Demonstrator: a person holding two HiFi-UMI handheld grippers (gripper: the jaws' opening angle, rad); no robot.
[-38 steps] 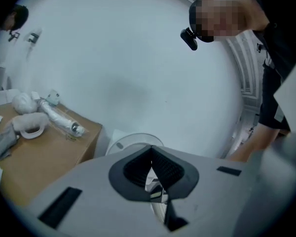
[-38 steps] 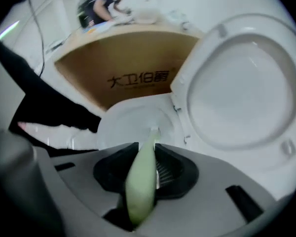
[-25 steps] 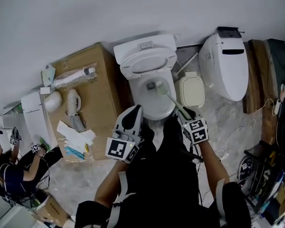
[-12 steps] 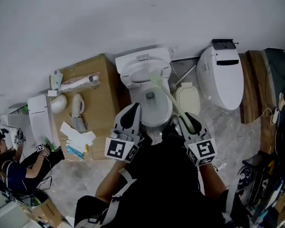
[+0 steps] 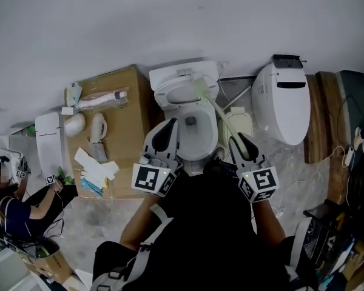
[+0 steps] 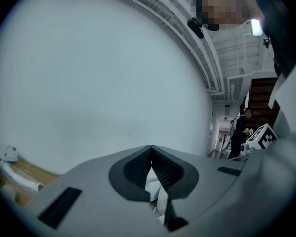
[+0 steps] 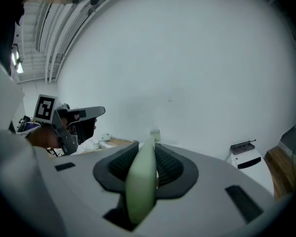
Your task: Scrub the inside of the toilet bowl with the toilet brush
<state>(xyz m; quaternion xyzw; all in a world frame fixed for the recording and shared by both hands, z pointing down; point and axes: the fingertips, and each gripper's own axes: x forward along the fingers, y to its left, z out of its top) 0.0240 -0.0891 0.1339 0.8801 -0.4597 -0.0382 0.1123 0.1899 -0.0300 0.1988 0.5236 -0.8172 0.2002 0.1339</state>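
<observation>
The white toilet (image 5: 170, 77) stands in the middle of the head view, seat raised and bowl (image 5: 201, 143) open. My right gripper (image 5: 236, 143) is shut on the pale green handle of the toilet brush (image 5: 217, 115). The handle slants up and left, and the brush head (image 5: 198, 90) sits over the back of the bowl by the raised seat. In the right gripper view the handle (image 7: 142, 186) runs between the jaws with the bristles (image 7: 154, 132) at its far end. My left gripper (image 5: 167, 132) hovers at the bowl's left front rim, shut and holding nothing (image 6: 150, 164).
A cardboard box (image 5: 130, 123) with packaged items on it stands left of the toilet. A small lidded bin (image 5: 241, 125) and a second white toilet (image 5: 285, 102) are to the right. A person (image 5: 12, 205) crouches at far left near a loose tank (image 5: 48, 141). Cables lie at right.
The brush head has come up out of the bowl's bottom to the back rim by the seat. My right gripper drew back toward me. The left gripper stayed put.
</observation>
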